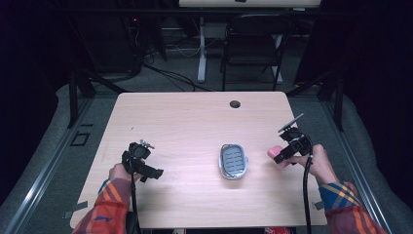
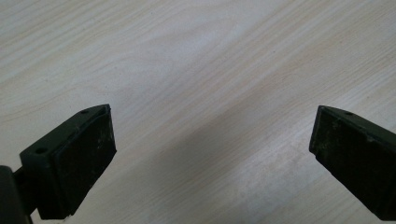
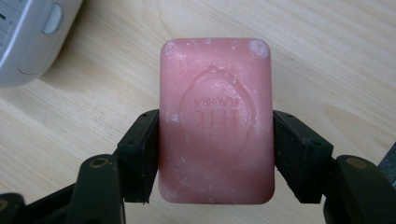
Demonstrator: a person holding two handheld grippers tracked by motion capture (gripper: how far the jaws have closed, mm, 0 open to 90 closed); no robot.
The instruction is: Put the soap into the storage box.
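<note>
Pink soap bar (image 3: 215, 122) clamped in right gripper (image 3: 215, 154), likely to slip near soap dish (image 1: 234, 161); left gripper (image 2: 212, 154) agape, empty.

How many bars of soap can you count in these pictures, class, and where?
1: one pink soap bar, clamped in the right gripper just right of the grey soap dish. No others visible.

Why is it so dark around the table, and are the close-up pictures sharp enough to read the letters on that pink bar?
High view: light falls on the table, the room around it is nearly black. Right gripper view: the pink soap, clamped in the right gripper, is evenly lit; its embossed lettering is soft and unreadable. Left gripper view: the left gripper casts a faint, soft shadow on the wood.
</note>
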